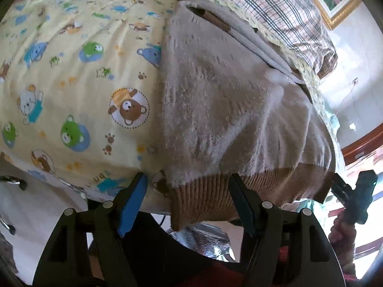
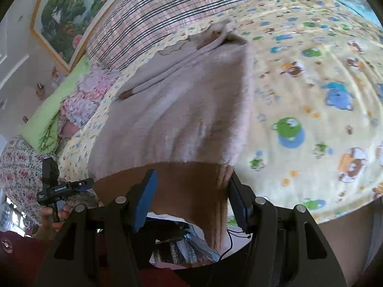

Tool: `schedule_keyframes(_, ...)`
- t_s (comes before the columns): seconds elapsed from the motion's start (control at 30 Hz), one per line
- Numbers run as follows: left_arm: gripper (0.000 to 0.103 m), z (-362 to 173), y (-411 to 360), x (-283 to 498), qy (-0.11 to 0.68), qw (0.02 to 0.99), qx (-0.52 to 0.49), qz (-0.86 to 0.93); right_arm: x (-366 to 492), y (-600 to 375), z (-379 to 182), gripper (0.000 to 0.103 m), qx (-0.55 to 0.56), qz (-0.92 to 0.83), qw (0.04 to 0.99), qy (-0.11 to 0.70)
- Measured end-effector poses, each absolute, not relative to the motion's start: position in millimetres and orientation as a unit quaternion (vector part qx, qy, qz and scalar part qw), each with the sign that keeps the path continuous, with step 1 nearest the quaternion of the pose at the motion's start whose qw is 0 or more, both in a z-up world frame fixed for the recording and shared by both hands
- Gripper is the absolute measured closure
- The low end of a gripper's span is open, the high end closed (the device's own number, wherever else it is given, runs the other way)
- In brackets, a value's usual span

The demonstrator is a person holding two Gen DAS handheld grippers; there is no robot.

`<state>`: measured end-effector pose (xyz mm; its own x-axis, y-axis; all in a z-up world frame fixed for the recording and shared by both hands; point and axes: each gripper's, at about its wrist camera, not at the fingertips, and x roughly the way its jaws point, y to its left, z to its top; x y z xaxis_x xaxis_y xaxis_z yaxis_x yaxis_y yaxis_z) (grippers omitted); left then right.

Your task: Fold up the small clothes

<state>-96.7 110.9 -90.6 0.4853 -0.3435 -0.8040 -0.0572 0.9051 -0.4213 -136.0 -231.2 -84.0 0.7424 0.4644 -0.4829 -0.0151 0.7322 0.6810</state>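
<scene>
A fleecy beige child's sweater (image 1: 222,110) lies on a bear-print bed sheet (image 1: 79,71), ribbed hem (image 1: 205,196) overhanging. Left gripper (image 1: 189,196) and right gripper (image 2: 191,191) straddle it, fingers apart; best clamp both corners evenly before folding

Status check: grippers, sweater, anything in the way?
Both grippers open, left and right at the tan hem. Sweater flat on sheet. Nothing blocking.

A yellow sheet (image 1: 79,71) printed with cartoon bears covered the bed. A plaid pillow (image 2: 153,16) lay at its head, beside a light green pillow (image 2: 50,117) and a floral cloth (image 2: 19,169). A gold-framed landscape painting (image 2: 64,12) hung on the wall.
</scene>
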Motion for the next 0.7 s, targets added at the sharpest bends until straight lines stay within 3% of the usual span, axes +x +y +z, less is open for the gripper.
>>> schedule_keyframes(0.07, 0.033, -91, 109, -96, 0.498, 0.840, -0.201, -0.083, -135, -231, -87, 0.054, 0.351, 0.136, 0.868, 0.323)
schedule_keyframes(0.13, 0.034, -90, 105, -97, 0.498, 0.842, -0.190, -0.082, -135, -236, -93, 0.075, 0.365, 0.126, 0.864, 0.325)
schedule_keyframes(0.17, 0.044, -89, 102, -95, 0.498, 0.845, -0.179, -0.080, -135, -237, -95, 0.092, 0.368, 0.123, 0.861, 0.329)
schedule_keyframes(0.2, 0.074, -87, 100, -94, 0.498, 0.848, -0.164, -0.073, -137, -239, -97, 0.093, 0.375, 0.129, 0.858, 0.327)
schedule_keyframes(0.23, 0.091, -85, 97, -94, 0.499, 0.852, -0.142, -0.065, -139, -242, -97, 0.093, 0.378, 0.138, 0.857, 0.321)
schedule_keyframes(0.27, 0.097, -83, 96, -94, 0.500, 0.852, -0.135, -0.077, -142, -243, -96, 0.094, 0.376, 0.144, 0.858, 0.318)
schedule_keyframes(0.57, 0.097, -80, 91, -97, 0.498, 0.853, -0.114, -0.108, -167, -292, -115, 0.096, 0.421, 0.156, 0.839, 0.308)
schedule_keyframes(0.7, 0.086, -89, 102, -90, 0.524, 0.830, -0.153, -0.114, -154, -282, -121, 0.095, 0.428, 0.183, 0.823, 0.326)
